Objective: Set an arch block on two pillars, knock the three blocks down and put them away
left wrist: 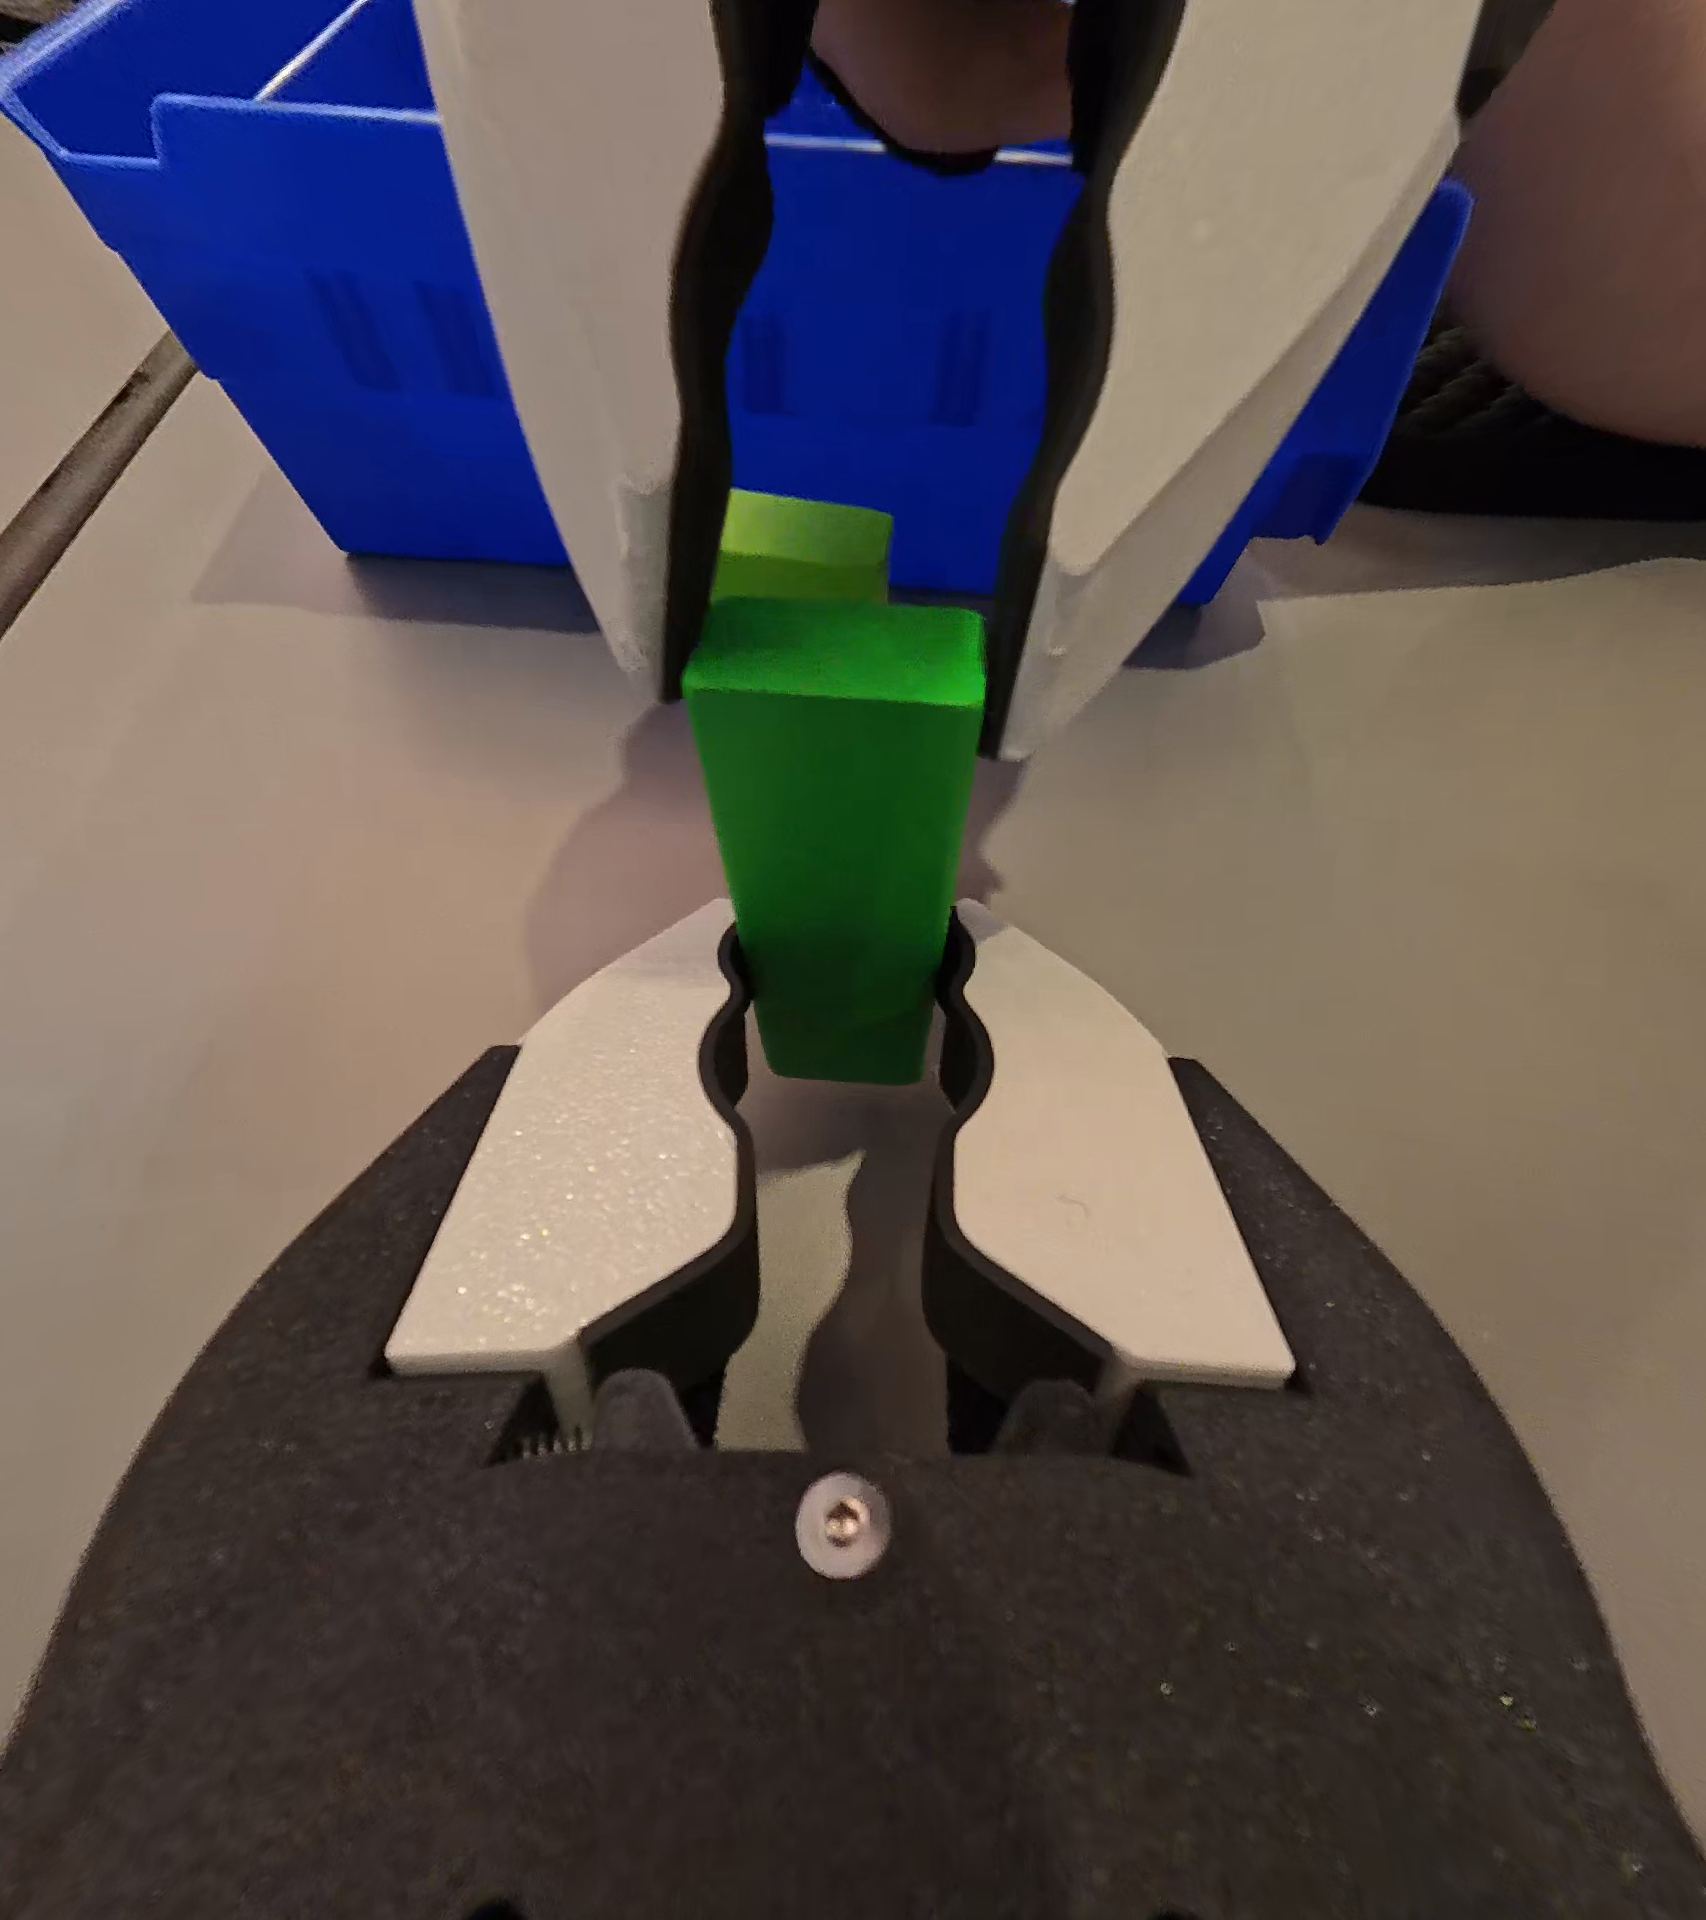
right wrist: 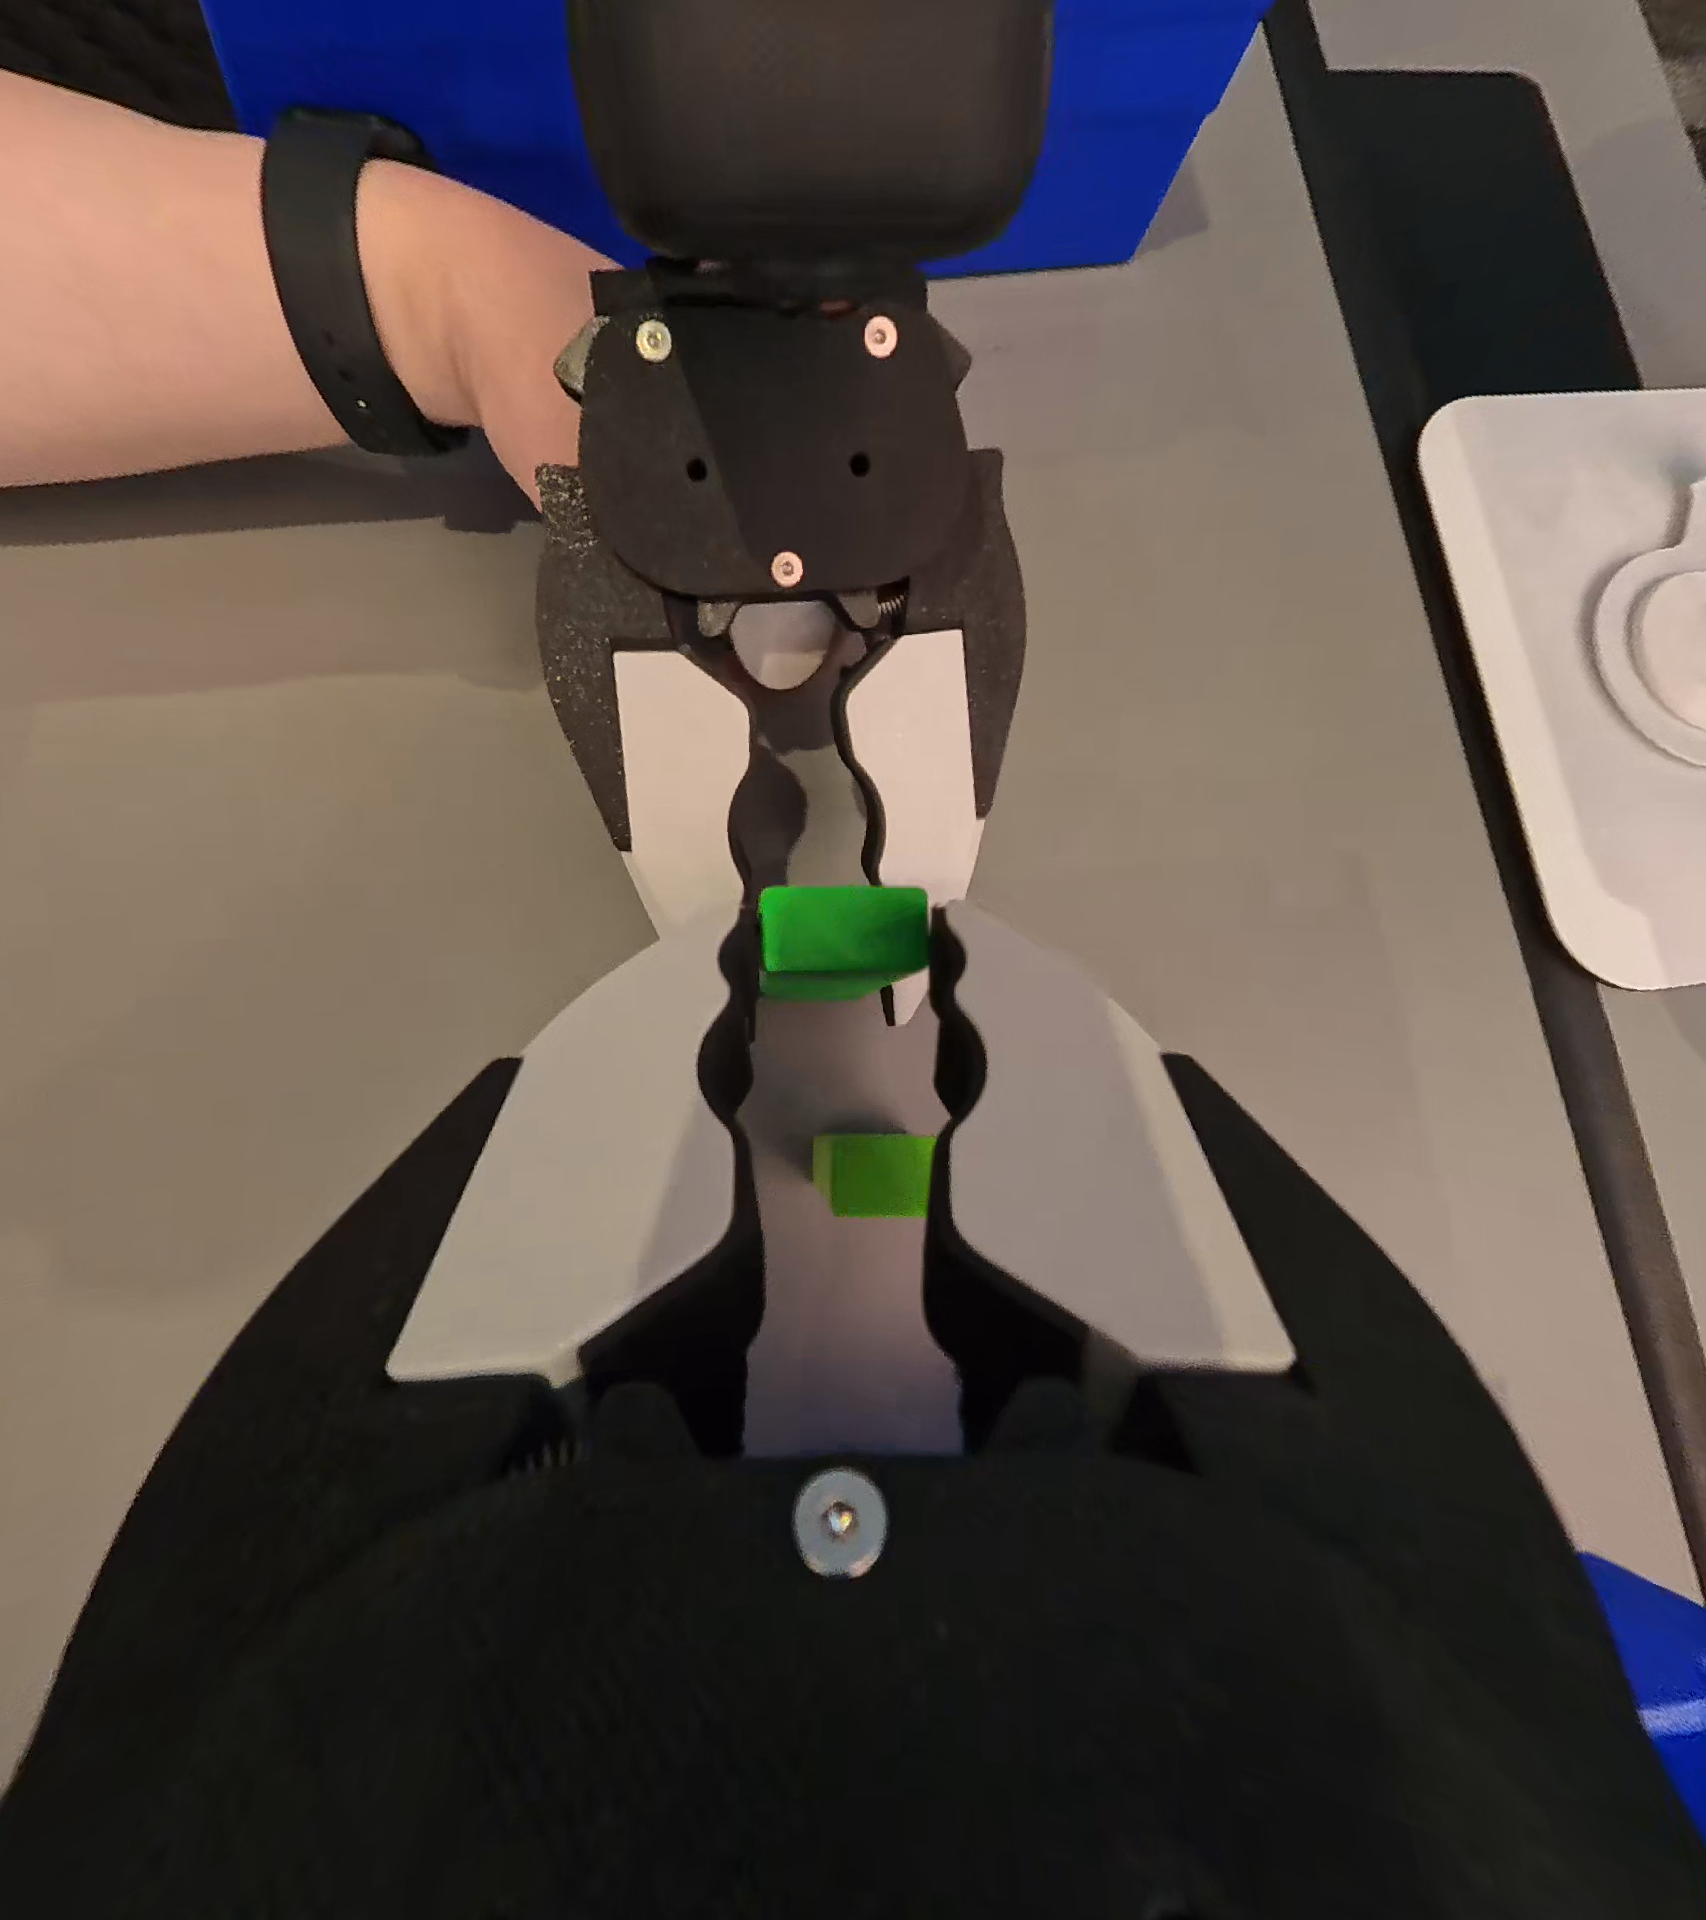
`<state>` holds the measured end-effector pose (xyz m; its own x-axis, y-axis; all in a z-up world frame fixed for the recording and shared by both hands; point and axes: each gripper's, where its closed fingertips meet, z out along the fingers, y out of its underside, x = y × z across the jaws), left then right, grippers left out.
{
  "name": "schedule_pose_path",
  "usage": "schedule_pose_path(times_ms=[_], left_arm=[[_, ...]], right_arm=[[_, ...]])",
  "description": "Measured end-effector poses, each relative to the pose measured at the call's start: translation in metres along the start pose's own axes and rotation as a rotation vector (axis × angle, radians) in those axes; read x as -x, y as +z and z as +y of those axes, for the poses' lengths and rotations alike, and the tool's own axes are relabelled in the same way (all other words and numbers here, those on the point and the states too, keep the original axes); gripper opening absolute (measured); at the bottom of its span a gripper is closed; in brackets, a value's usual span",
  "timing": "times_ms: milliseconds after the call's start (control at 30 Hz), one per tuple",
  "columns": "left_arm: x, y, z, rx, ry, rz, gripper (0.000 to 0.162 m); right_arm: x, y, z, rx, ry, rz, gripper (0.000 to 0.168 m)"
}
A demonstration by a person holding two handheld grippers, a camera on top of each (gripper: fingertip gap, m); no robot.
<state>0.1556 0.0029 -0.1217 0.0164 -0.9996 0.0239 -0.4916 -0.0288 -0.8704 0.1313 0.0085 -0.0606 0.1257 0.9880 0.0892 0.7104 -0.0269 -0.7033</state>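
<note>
while outside blue bin (left wrist: 309, 364), green pillar (left wrist: 828, 810)

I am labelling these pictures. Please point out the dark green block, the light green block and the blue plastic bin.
dark green block (left wrist: 833, 821), left wrist view, front face.
light green block (left wrist: 802, 551), left wrist view, top.
blue plastic bin (left wrist: 309, 343), left wrist view, front wall.

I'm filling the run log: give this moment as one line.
left gripper: shut on green block | right gripper: around its top | second green block: on table | blue bin: behind
</note>
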Motion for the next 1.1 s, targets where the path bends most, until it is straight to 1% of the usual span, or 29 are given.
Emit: schedule_pose_path(times_ms=[133, 200, 233, 433, 600, 700, 767, 1100], left_arm=[[0.005, -0.001, 0.001, 0.006, 0.011, -0.037, 0.034], [0.012, -0.003, 0.003, 0.031, 0.001, -0.084, 0.052], [0.014, -0.005, 0.005, 0.048, -0.004, -0.100, 0.056], [0.014, -0.019, 0.001, 0.097, -0.008, -0.185, 0.069], [0.011, -0.022, 0.013, 0.200, 0.025, -0.206, 0.073], [0.008, -0.023, 0.013, 0.199, 0.020, -0.203, 0.071], [0.006, -0.024, 0.012, 0.208, 0.009, -0.207, 0.068], [-0.003, -0.029, -0.001, 0.219, 0.076, -0.222, 0.068]], right_arm=[[-0.002, 0.001, 0.000, 0.019, -0.001, 0.012, 0.032], [-0.003, 0.002, 0.000, 0.027, 0.009, 0.006, 0.032], [-0.004, 0.003, 0.000, 0.032, 0.016, 0.007, 0.032], [-0.007, 0.008, 0.001, 0.065, 0.005, 0.024, 0.032], [-0.007, 0.011, 0.003, 0.084, 0.003, 0.019, 0.032], [-0.007, 0.013, 0.006, 0.101, 0.002, 0.017, 0.032], [-0.008, 0.016, 0.009, 0.116, 0.000, 0.017, 0.032], [-0.012, 0.016, 0.010, 0.100, -0.010, 0.028, 0.032]])
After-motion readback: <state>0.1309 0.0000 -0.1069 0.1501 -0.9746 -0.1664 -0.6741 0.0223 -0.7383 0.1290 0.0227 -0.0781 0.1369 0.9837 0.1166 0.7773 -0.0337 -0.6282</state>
